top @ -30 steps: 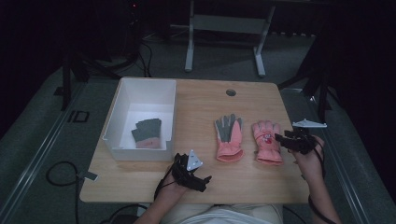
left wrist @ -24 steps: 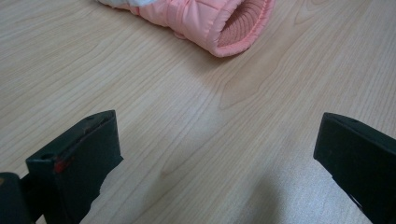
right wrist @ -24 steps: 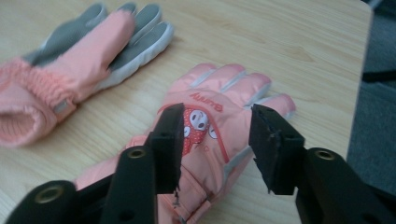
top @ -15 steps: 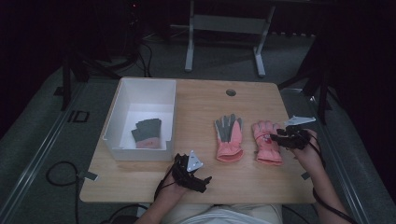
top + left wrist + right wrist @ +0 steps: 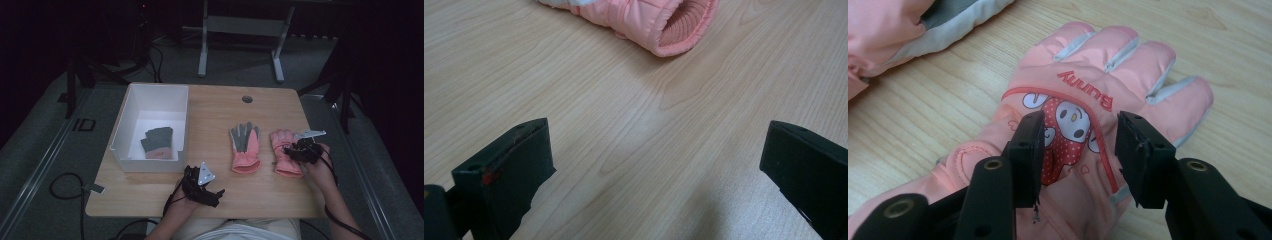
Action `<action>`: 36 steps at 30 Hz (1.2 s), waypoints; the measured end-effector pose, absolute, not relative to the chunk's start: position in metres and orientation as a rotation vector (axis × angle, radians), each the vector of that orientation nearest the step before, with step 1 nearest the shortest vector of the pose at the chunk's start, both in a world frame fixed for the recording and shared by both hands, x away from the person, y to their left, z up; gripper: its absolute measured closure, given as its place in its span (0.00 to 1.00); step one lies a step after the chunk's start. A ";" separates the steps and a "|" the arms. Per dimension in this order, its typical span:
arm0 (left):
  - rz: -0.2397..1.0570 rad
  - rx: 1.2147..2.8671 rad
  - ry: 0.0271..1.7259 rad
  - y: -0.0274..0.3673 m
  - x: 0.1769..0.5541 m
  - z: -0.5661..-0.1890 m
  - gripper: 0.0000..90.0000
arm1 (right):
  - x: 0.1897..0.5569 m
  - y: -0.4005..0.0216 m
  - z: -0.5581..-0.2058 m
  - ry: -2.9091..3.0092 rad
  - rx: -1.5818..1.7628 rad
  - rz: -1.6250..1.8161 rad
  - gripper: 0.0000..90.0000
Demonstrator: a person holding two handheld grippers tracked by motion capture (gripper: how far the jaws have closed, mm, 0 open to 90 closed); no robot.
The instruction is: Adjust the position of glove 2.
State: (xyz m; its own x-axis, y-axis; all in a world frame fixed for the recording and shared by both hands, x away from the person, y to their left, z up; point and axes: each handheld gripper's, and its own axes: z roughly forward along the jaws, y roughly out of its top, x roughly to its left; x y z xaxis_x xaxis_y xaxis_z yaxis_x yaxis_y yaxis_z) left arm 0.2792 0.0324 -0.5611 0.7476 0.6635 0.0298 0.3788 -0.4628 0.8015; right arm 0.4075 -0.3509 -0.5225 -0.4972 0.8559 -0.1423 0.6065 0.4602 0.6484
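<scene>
Two pink gloves lie side by side on the wooden table [image 5: 215,105]. The left glove [image 5: 244,147] [image 5: 898,25] lies grey palm up. The right glove [image 5: 281,139] [image 5: 1128,65] lies back up and shows a "Bunny" cartoon patch. My right gripper [image 5: 295,152] [image 5: 1080,125] is low over this glove. Its jaws have just been closing and now stand partly apart, with the patch between them and no pinch visible. My left gripper [image 5: 207,192] [image 5: 659,135] rests open near the front edge, pointing at a pink glove's cuff [image 5: 659,25].
A white bin [image 5: 120,135] stands at the table's left with a grey and pink glove [image 5: 157,141] inside. A cable hole [image 5: 247,99] sits near the far edge. Bare wood lies between the left gripper and the gloves.
My right gripper has come down and to the left, from beside the right glove onto its back. The left gripper has stayed where it was.
</scene>
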 end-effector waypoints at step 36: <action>0.448 2.087 0.783 0.032 0.280 -0.559 0.00 | 0.396 -0.299 -0.415 2.087 1.265 0.970 0.96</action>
